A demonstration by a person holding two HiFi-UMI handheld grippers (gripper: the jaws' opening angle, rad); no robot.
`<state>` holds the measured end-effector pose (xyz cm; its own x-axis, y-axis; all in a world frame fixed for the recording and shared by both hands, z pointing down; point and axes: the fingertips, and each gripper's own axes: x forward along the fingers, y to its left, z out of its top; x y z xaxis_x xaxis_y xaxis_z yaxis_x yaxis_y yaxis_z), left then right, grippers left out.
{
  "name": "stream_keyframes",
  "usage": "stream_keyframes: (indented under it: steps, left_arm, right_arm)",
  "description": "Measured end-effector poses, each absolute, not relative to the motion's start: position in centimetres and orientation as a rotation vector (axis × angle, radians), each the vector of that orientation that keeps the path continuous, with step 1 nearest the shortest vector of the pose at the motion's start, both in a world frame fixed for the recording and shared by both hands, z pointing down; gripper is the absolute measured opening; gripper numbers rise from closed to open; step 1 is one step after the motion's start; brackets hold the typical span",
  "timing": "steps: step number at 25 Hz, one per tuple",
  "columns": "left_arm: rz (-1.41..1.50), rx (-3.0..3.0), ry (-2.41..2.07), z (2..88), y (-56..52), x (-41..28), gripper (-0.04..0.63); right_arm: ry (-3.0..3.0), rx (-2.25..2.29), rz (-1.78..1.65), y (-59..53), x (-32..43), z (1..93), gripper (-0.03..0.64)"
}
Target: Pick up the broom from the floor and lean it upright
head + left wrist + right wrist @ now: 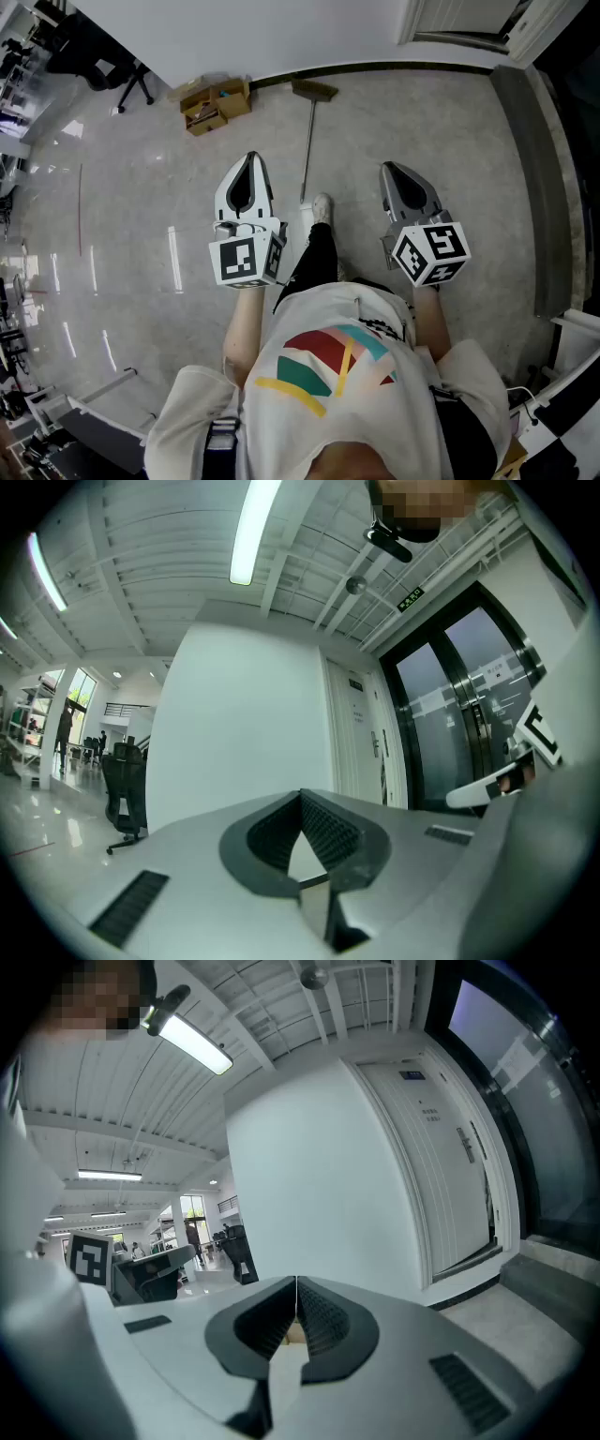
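Note:
In the head view a broom (308, 141) lies flat on the grey floor, its brush head against the base of the white wall and its thin handle running back toward the person's shoe (317, 210). My left gripper (248, 161) hovers to the left of the handle's near end, jaws shut and empty. To the right of the handle my right gripper (389, 169) is held up, also shut with nothing in it. The broom shows in neither gripper view. In those views the left gripper (301, 794) and right gripper (296, 1282) face the white wall.
An open cardboard box (214, 104) sits by the wall left of the broom head. An office chair (124, 84) stands at the far left. A glass door and raised sill (525, 178) run along the right. A white door (450, 1185) is beside the wall.

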<state>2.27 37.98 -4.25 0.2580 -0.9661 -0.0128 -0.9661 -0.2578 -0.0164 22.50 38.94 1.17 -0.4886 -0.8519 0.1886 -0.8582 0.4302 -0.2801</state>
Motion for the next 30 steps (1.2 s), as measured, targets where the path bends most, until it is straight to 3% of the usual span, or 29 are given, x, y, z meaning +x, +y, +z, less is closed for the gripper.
stream_keyframes:
  steps: [12,20,29,30]
  left_arm:
    - [0.090,-2.510,1.953,-0.2,16.1,-2.2,0.044]
    - [0.118,-2.454,2.055,-0.7,1.0,-8.7,0.044]
    - [0.028,-2.393,2.190,2.2,-6.9,-9.4,0.044]
    - [0.027,-2.371,2.220,2.6,-7.2,-9.7,0.044]
  right_arm:
    - [-2.597,1.537,0.399,18.9,20.4,1.8,0.012]
    - [-2.660,1.500,0.278,2.5,14.4,-1.0,0.014]
    - [-2.762,1.239,0.313,-8.6,12.6,1.3,0.018]
    - [-2.749,1.178,0.292,-9.8,12.0,2.0,0.103]
